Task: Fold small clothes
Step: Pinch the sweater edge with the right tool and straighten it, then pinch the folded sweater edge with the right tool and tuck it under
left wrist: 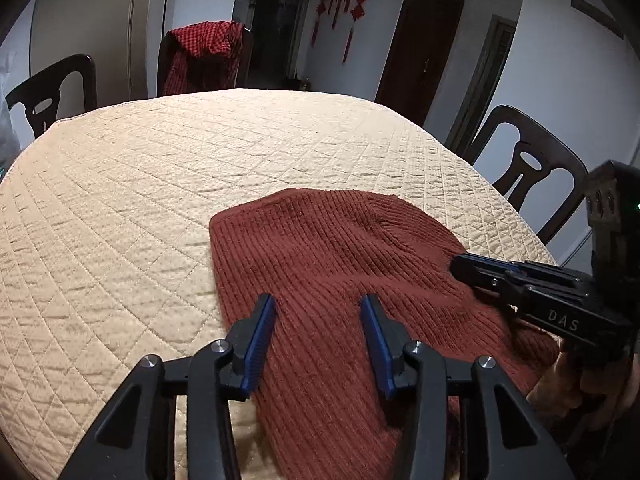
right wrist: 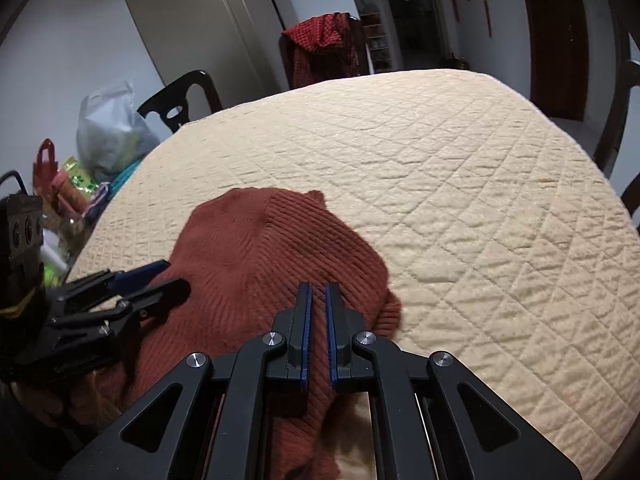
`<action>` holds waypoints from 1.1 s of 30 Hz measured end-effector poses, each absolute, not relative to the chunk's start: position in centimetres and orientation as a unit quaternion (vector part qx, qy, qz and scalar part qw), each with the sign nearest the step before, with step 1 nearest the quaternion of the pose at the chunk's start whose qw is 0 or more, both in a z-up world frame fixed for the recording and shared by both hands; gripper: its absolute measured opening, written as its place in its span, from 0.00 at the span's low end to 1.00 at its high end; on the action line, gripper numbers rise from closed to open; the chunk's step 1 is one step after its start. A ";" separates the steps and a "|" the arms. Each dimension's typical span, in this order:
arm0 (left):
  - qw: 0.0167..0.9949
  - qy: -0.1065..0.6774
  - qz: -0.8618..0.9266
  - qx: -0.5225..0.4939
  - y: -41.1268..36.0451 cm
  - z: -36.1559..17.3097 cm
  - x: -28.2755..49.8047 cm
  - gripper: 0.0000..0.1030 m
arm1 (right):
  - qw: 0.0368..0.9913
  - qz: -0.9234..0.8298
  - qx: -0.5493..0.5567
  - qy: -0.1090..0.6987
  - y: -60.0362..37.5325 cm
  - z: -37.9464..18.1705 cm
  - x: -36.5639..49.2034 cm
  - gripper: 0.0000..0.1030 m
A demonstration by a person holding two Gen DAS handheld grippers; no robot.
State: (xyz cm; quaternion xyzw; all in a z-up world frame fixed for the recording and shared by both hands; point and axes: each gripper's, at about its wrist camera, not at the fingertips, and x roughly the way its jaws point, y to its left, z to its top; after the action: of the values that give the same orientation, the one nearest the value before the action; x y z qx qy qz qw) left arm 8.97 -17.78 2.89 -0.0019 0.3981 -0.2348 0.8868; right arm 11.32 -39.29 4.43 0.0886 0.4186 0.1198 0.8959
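A rust-red ribbed knit garment point(left wrist: 320, 248) lies on the cream quilted table point(left wrist: 160, 184), hanging over the near edge. My left gripper point(left wrist: 318, 304) is open just above the garment's near left part, with fabric between the jaws but not pinched. My right gripper point(right wrist: 317, 292) has its jaws nearly closed over a strip of the garment point(right wrist: 260, 248) near its right edge. Each gripper shows in the other's view: the right gripper point(left wrist: 460, 264) comes in from the right, and the left gripper point(right wrist: 172, 276) from the left.
Dark wooden chairs point(left wrist: 532, 172) stand around the table; one at the far side has a red checked cloth point(left wrist: 200, 52) over it. Plastic bags and clutter point(right wrist: 104, 140) sit left of the table. The quilt point(right wrist: 460, 180) stretches wide beyond the garment.
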 end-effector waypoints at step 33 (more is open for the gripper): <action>0.885 0.389 -0.251 -0.042 -14.3 4.0 4.4 0.31 | 0.896 0.140 0.144 0.397 -41.4 6.3 5.9 0.36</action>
State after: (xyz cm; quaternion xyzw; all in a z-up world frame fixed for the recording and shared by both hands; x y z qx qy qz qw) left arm 4.37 -14.26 4.04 -0.0416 0.3893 -0.2507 0.8853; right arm 5.86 -41.37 6.29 0.1441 0.3967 0.1403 0.8956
